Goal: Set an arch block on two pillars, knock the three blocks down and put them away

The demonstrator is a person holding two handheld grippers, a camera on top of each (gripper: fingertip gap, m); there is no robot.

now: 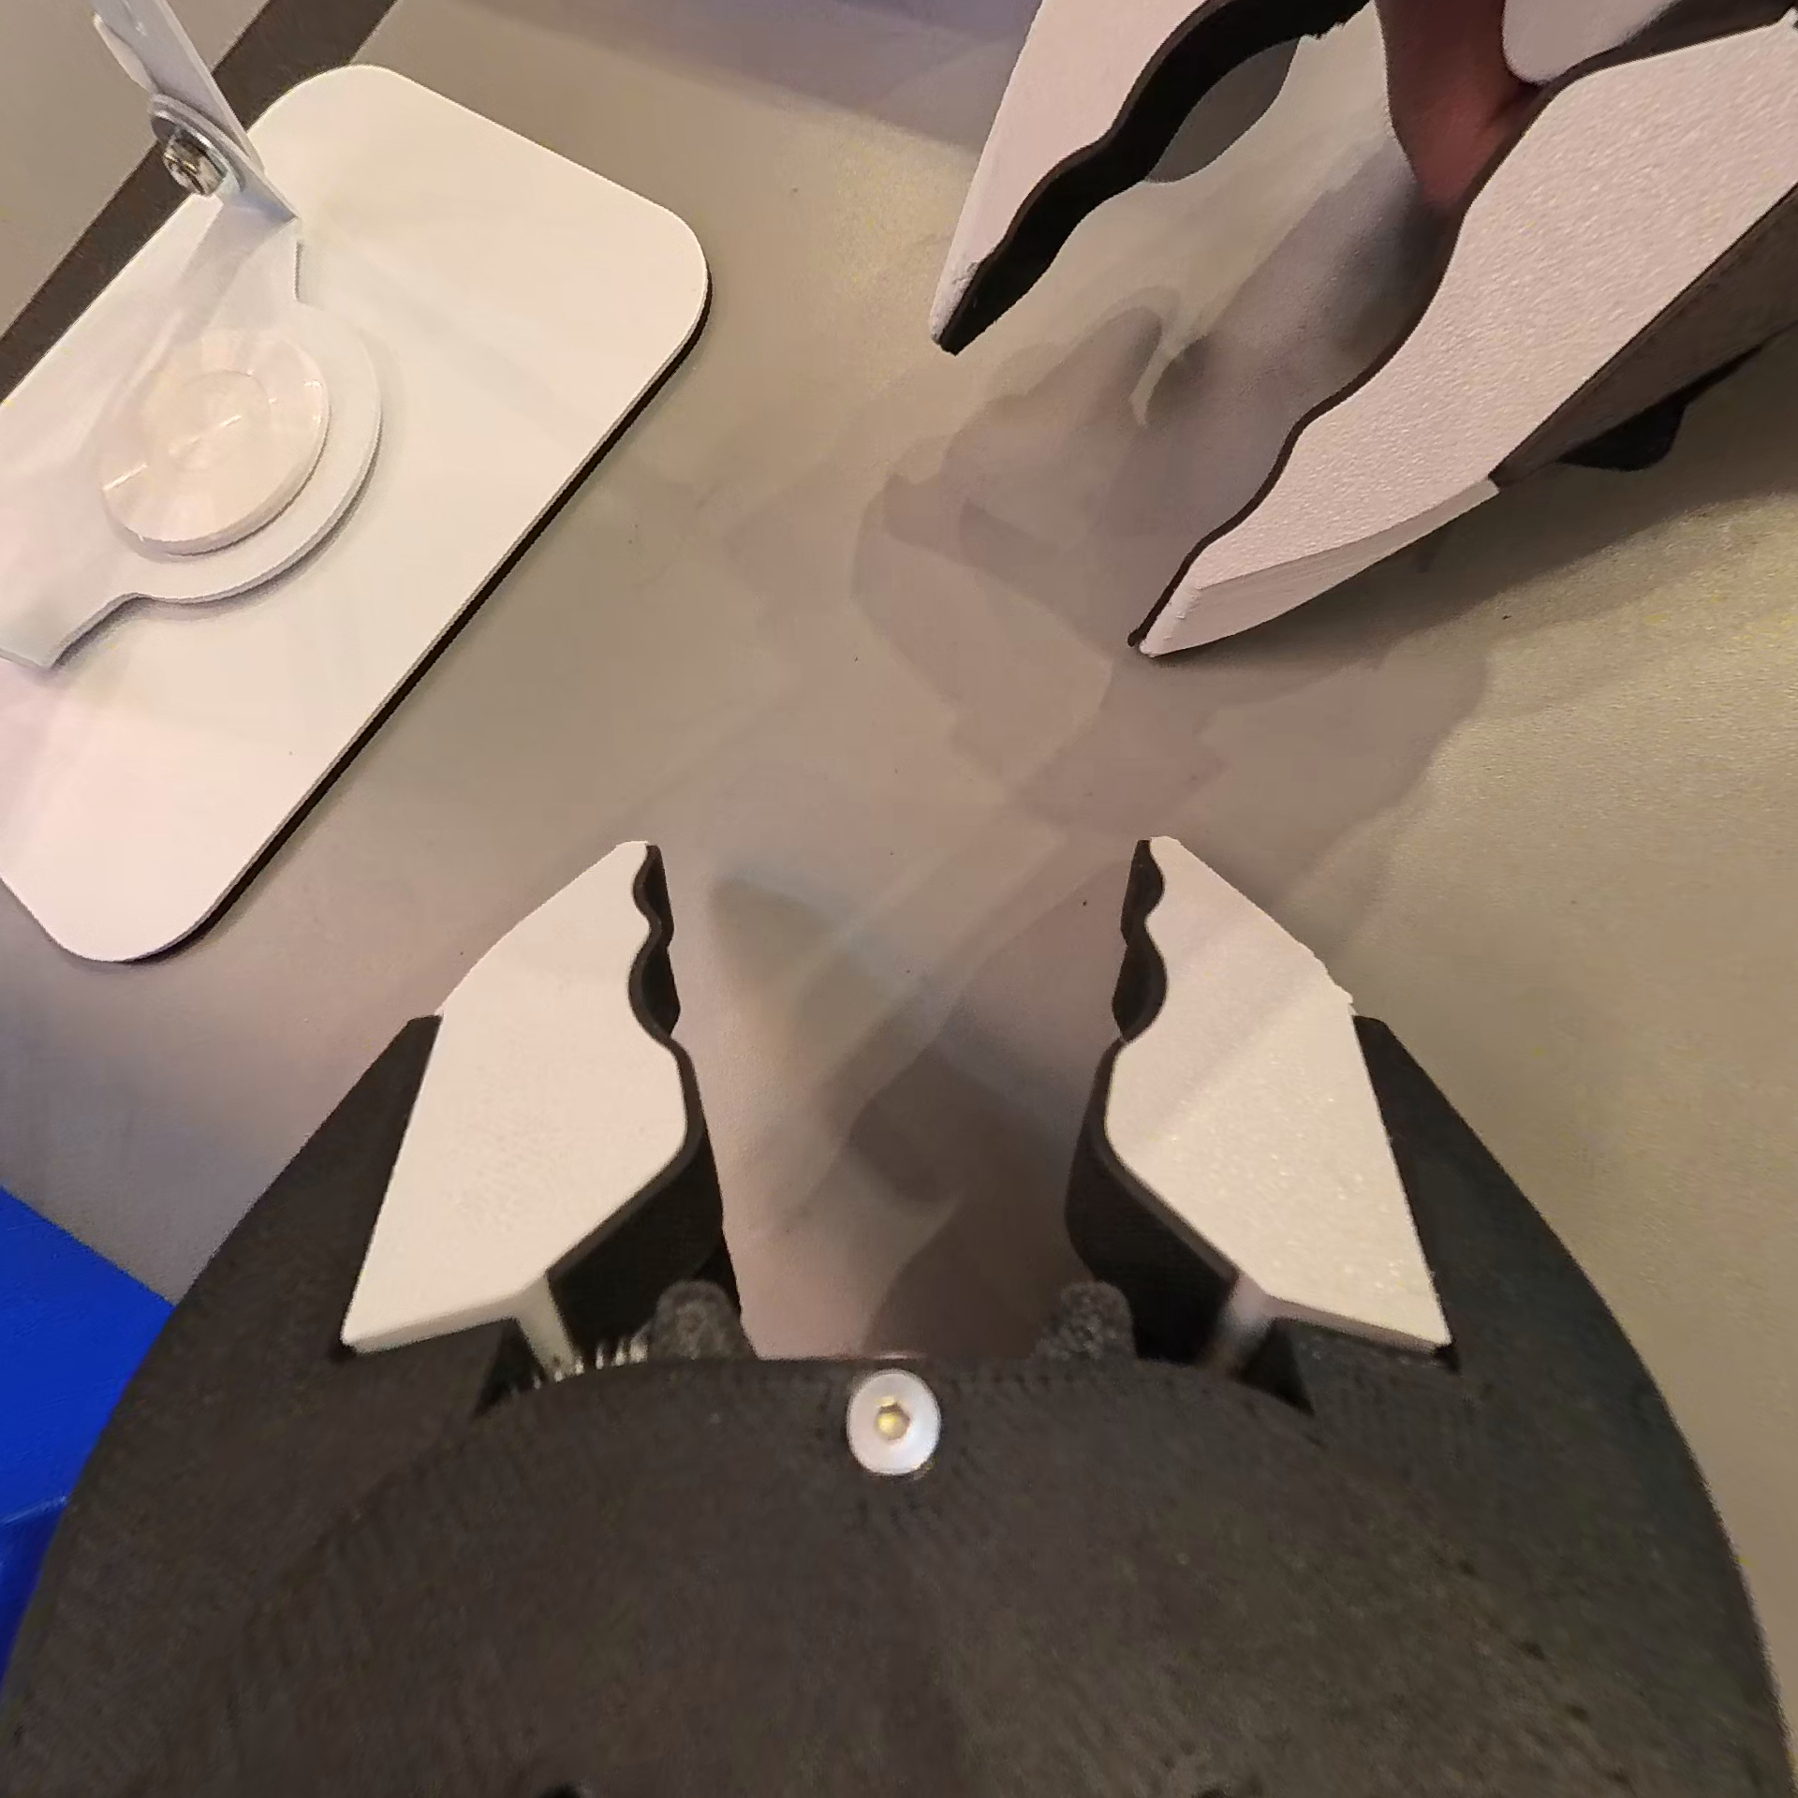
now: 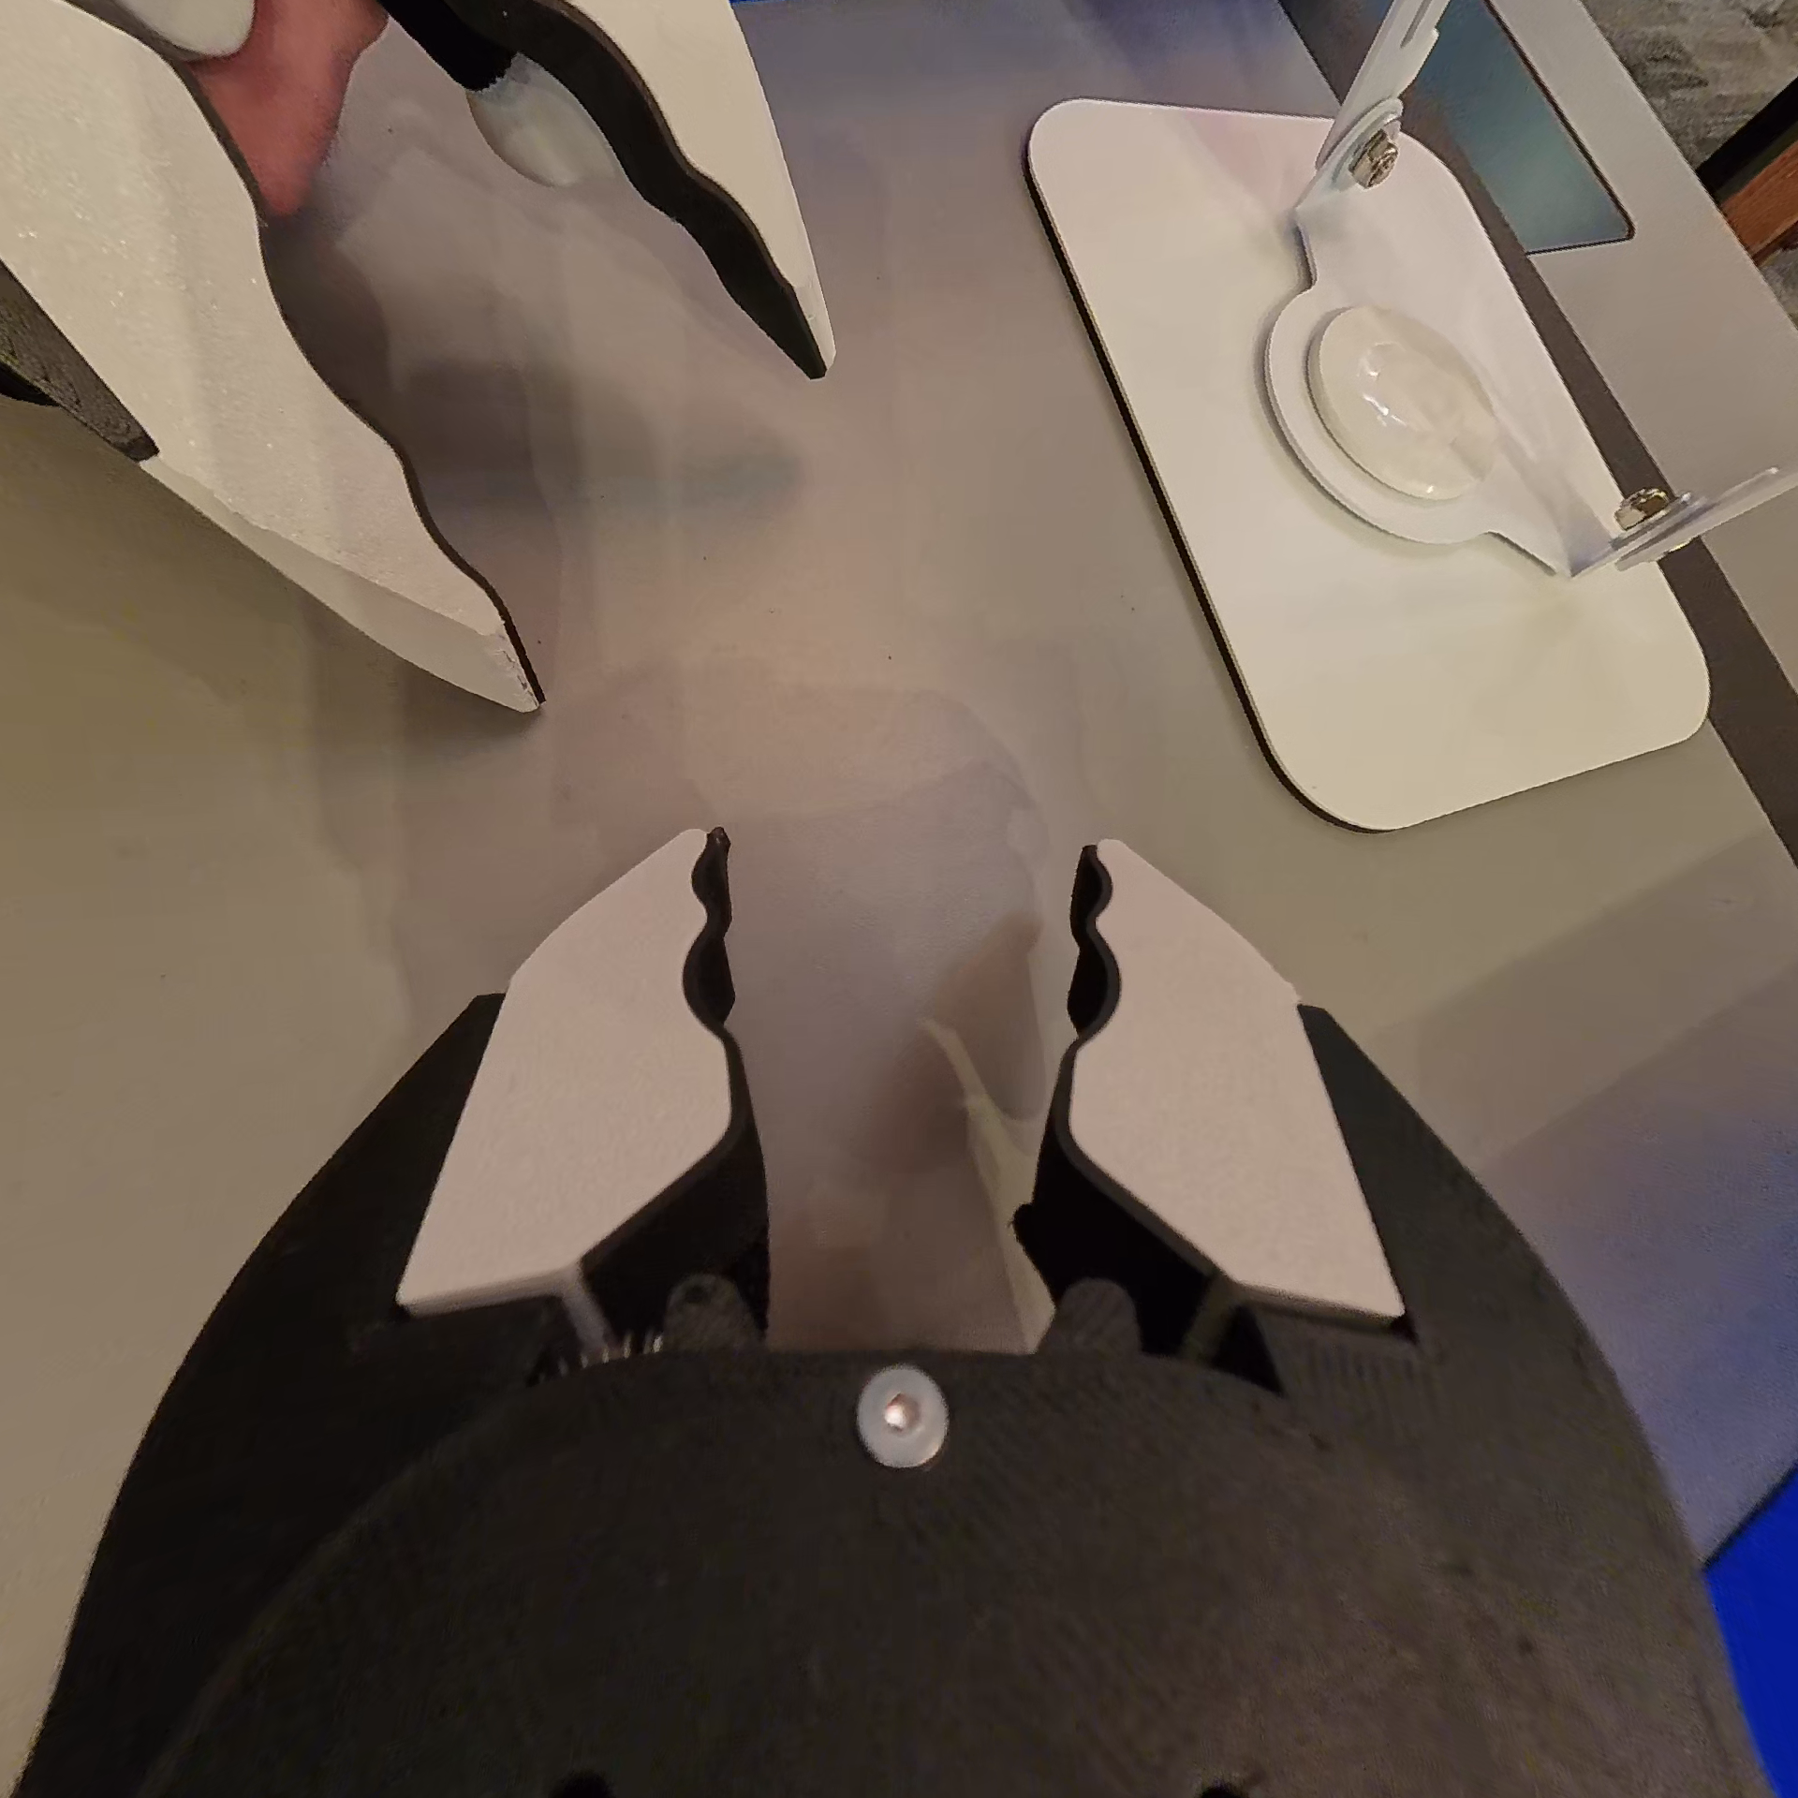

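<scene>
No arch block or pillar shows in either view. My left gripper (image 1: 900, 846) is open and empty, pointing down at the bare grey table (image 1: 778, 681). My right gripper (image 2: 900, 842) is open and empty too, over the same table (image 2: 876, 584). Each gripper faces the other: the right gripper (image 1: 1041, 486) shows at the upper right of the left wrist view, the left gripper (image 2: 681, 535) at the upper left of the right wrist view. Both stand open. A finger of the person's hand (image 1: 1450, 126) shows behind the right gripper.
A white stand base plate (image 1: 321, 506) with a metal bracket lies on the table, left in the left wrist view and right in the right wrist view (image 2: 1382, 486). A blue thing (image 1: 58, 1362) sits at the left edge; it also shows in the right wrist view (image 2: 1751, 1635).
</scene>
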